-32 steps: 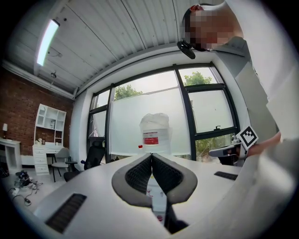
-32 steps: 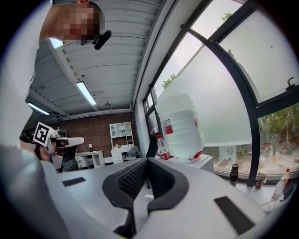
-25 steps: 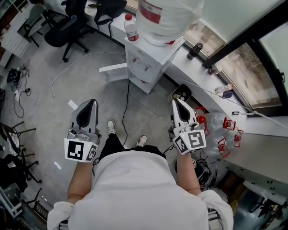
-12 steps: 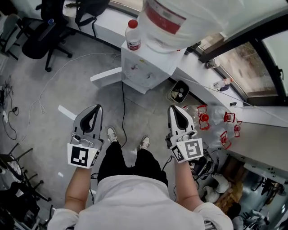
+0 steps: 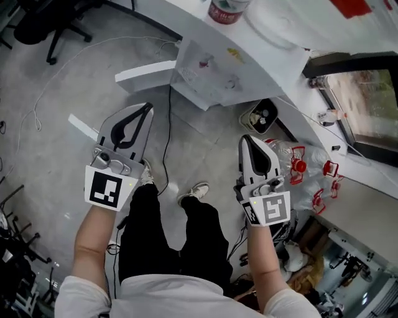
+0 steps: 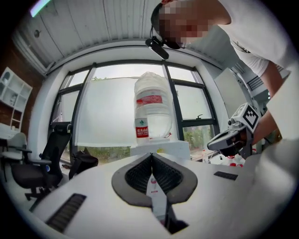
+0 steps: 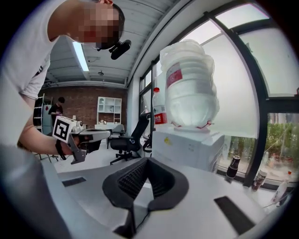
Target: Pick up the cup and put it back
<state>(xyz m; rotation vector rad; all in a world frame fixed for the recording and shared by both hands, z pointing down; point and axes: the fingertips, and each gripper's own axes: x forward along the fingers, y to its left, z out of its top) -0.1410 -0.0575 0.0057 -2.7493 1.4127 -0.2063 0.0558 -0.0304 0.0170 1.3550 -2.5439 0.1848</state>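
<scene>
White plastic covers the water dispenser (image 5: 208, 71) just ahead of the person, with a big clear water jug (image 6: 152, 107) upended on top and a small red-labelled bottle (image 5: 227, 9) beside it. No cup can be made out in any view, neither on the dispenser nor on the grey floor (image 5: 56, 124), so where it stands cannot be told. As a guess, the likeliest place is the dispenser's front near the taps. A cup kept at such a machine is probably light and thin-walled, paper or plastic, and easy to crush or tip. It would best be taken across the middle of its wall with a gentle squeeze and kept upright. The left gripper (image 5: 147, 109) and the right gripper (image 5: 247, 139) are held low over the floor, well apart, on either side of the person's legs, pointing toward the dispenser. In each gripper view the 2 dark ribbed pads (image 6: 135, 175) meet at their tips with nothing between them, so both pairs of jaws are fully closed, holding and touching nothing. They would need to open before any grasp. A bin (image 5: 261, 115) and several empty bottles (image 5: 298, 164) lie to the right.
</scene>
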